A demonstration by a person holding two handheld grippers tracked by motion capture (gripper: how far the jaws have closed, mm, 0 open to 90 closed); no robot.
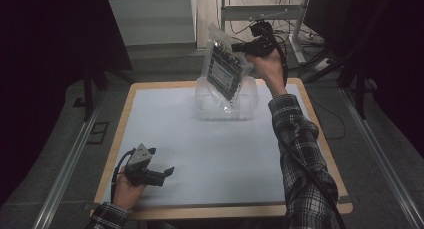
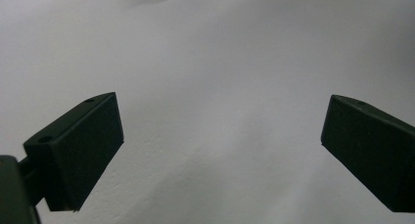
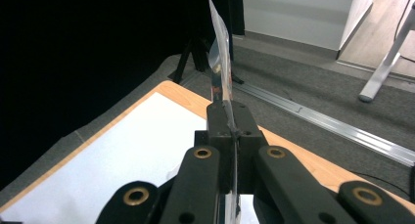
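A clear plastic bag (image 1: 224,69) with a dark ribbed part inside hangs in the air above a clear plastic tub (image 1: 250,100) at the far middle of the table. My right gripper (image 1: 239,47) is shut on the bag's upper edge, held high by the raised right hand. In the right gripper view the bag (image 3: 220,62) rises edge-on from between the closed jaws of the right gripper (image 3: 230,117). My left gripper (image 1: 161,164) rests low at the near left of the table. In its own view the left gripper (image 2: 220,150) stands open over bare white surface.
A white sheet (image 1: 210,154) covers the wooden table (image 1: 120,120). Beyond the far edge stand a metal stand (image 1: 295,36) and cables on the floor. A rail (image 1: 70,159) runs along the floor on the left.
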